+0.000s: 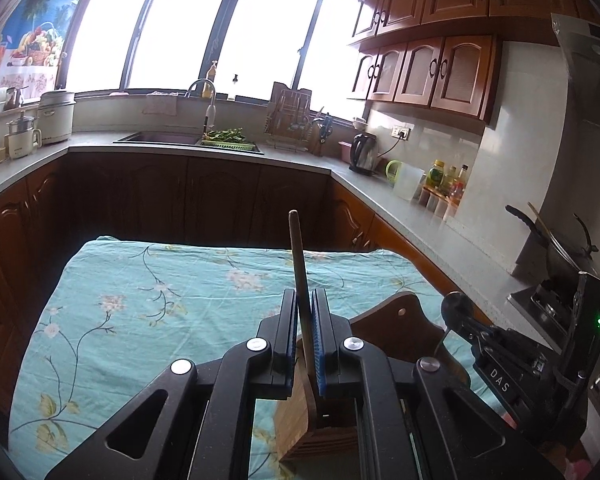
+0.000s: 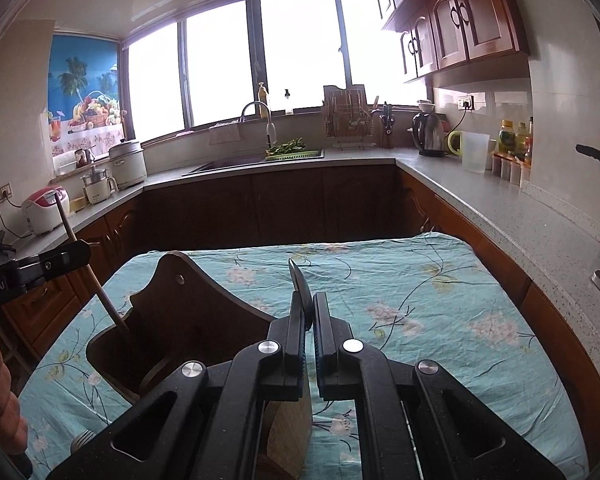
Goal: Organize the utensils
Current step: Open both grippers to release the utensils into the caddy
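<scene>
Kitchen, floral-cloth worktop (image 2: pixel 420 300); wooden holder (image 2: pixel 172 320) on it. Left gripper (image 1: pixel 305 340) jaws clamp brown stick (image 1: pixel 300 280); right gripper (image 2: pixel 309 344) jaws pinch dark handle (image 2: pixel 302 288).

The left gripper (image 1: pixel 305 320) is matt black plastic with ribbed blue rubber pads (image 1: pixel 321 344) and shiny metal pivot pins; the right gripper (image 2: pixel 309 320) looks the same. The utensil handle (image 1: pixel 300 272) is dull, smooth brown wood. The holder (image 2: pixel 188 316) is dark, satin-finished wood, with a paler bamboo block (image 2: pixel 290 420) showing fine grain lines. The tablecloth (image 2: pixel 420 304) is thin, creased teal cotton with a floral print. The black handle (image 2: pixel 302 286) looks like glossy plastic.
</scene>
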Motion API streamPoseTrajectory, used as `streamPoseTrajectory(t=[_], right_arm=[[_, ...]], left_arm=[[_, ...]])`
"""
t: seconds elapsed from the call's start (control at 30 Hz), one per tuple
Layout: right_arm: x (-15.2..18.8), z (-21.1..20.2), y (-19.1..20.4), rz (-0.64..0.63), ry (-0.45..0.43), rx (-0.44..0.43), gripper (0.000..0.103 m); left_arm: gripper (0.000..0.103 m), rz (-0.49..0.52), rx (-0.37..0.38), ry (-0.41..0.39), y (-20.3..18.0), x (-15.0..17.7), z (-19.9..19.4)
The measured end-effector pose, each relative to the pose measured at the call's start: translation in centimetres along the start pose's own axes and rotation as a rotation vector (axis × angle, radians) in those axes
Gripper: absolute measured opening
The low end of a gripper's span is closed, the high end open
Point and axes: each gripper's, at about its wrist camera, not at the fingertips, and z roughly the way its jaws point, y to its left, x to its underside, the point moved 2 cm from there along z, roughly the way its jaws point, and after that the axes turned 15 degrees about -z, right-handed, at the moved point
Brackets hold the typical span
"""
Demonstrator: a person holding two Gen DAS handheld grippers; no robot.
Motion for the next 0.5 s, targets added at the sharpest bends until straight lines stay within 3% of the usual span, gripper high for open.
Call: streamPoseTrajectory(t=[0.07, 0.13, 0.2, 0.27, 0.3, 0.37, 0.4, 0.43, 0.5], right_arm=[[-0.1, -0.1, -0.2, 0.015, 0.007, -0.008, 0.007], [0.0, -0.4, -0.6, 0.034, 0.007, -0.01, 0.022], [-0.1, -1.1, -1.2, 0.062, -0.008, -0.02, 0.048], [-0.2, -2.1, -1.7, 0.087, -0.025, -0.029, 0.056], [-0.2, -2.7, -1.9, 0.098, -0.035, -0.031, 0.065], [-0.1, -4.2, -2.4, 0.117, -0.061, -0.035, 0.082], [0.0, -5.0, -2.6, 0.124, -0.073, -0.037, 0.09], [0.2, -5.7, -2.8, 0.128, -0.084, -0.039, 0.092], [0.7, -7.1, -2.9, 0.129, -0.094, -0.042, 0.095]], left_arm=[[0.02, -0.004, -0.015, 0.006, 0.0, -0.1, 0.0], [0.024, -0.011, -0.024, -0.004, 0.2, -0.1, -0.4], [0.027, -0.019, -0.024, -0.002, 0.2, -0.1, -0.7], [0.039, -0.03, -0.035, -0.005, 0.5, -0.1, -1.2], [0.043, -0.033, -0.039, -0.01, 0.5, 0.1, -1.6], [0.063, -0.042, -0.061, -0.017, 0.7, 0.4, -2.4], [0.068, -0.048, -0.068, -0.025, 0.8, 0.6, -2.9], [0.076, -0.054, -0.076, -0.031, 0.9, 0.9, -3.5], [0.079, -0.07, -0.083, -0.027, 1.1, 1.6, -4.5]])
